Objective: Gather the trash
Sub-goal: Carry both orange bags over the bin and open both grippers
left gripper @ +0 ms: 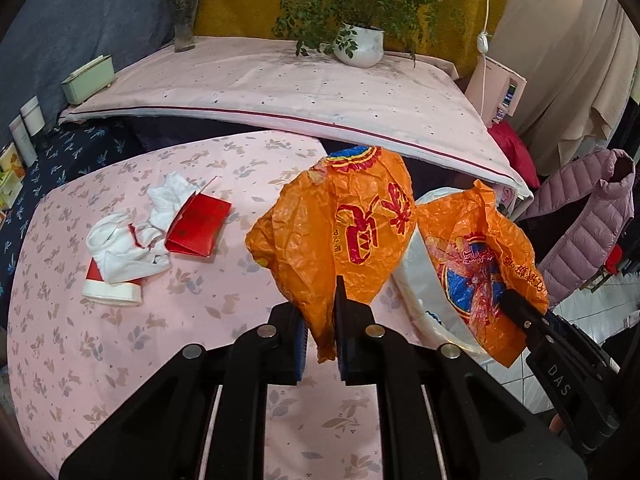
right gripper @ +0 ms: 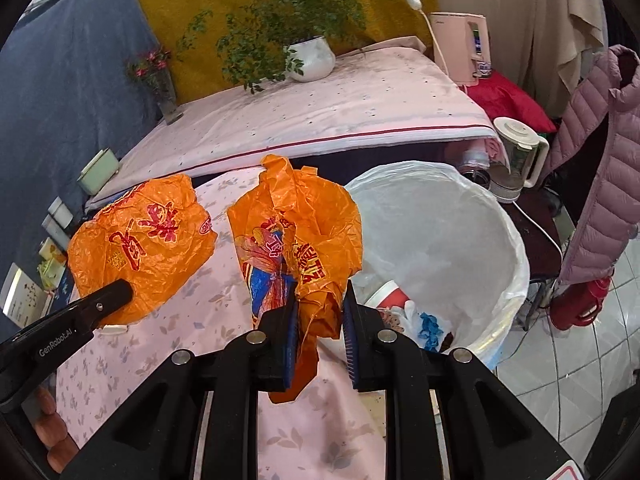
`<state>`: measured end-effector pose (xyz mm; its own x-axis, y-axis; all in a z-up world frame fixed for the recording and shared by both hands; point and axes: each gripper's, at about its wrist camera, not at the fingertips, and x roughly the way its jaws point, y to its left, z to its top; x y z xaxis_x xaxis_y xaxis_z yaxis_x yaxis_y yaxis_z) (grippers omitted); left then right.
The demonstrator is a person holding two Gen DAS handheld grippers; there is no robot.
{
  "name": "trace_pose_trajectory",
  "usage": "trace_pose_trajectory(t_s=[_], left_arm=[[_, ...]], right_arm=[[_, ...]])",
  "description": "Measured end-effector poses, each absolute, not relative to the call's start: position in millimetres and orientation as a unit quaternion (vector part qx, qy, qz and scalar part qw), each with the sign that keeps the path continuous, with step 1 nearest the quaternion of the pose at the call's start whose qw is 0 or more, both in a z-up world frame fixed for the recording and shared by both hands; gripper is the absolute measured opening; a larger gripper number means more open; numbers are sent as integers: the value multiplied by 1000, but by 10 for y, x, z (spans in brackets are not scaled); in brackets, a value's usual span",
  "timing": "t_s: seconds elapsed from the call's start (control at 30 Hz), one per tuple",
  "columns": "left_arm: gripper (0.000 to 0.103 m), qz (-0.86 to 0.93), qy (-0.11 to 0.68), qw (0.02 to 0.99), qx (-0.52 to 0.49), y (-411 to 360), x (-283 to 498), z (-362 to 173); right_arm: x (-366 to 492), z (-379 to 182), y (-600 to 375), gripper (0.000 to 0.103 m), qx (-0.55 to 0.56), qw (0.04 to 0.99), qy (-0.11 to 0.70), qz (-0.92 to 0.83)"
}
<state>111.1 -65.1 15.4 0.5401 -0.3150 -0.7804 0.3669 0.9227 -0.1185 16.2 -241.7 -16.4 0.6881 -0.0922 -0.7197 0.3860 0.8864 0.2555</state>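
Left view, centre-left: tissues (left gripper: 128, 246), a red packet (left gripper: 198, 226) and a cup (left gripper: 114, 290) lie on the table (left gripper: 192, 320). Centre: the left claw (left gripper: 320, 344) is clenched on one orange bag (left gripper: 332, 224). Right view, centre: the right claw (right gripper: 318, 320) grips a second bag (right gripper: 300, 236), just beside the lined bin (right gripper: 440, 232) at right. Step in hand: transfer, probably. Next move: carry each bag over the bin, then release.

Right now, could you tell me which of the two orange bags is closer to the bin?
The orange bag in the right tool, printed with a blue patch; it hangs beside the white-lined bin. The other bag, with red characters only, hangs in the left tool.
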Motion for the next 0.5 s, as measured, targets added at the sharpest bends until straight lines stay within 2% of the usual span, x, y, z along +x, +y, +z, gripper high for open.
trace_pose_trajectory(t_s=[0.5], left_arm=[[11,-262,441,855,80,-1531,1020,51]], right_arm=[[9,-278,-3083,18,234,882,362,-189]])
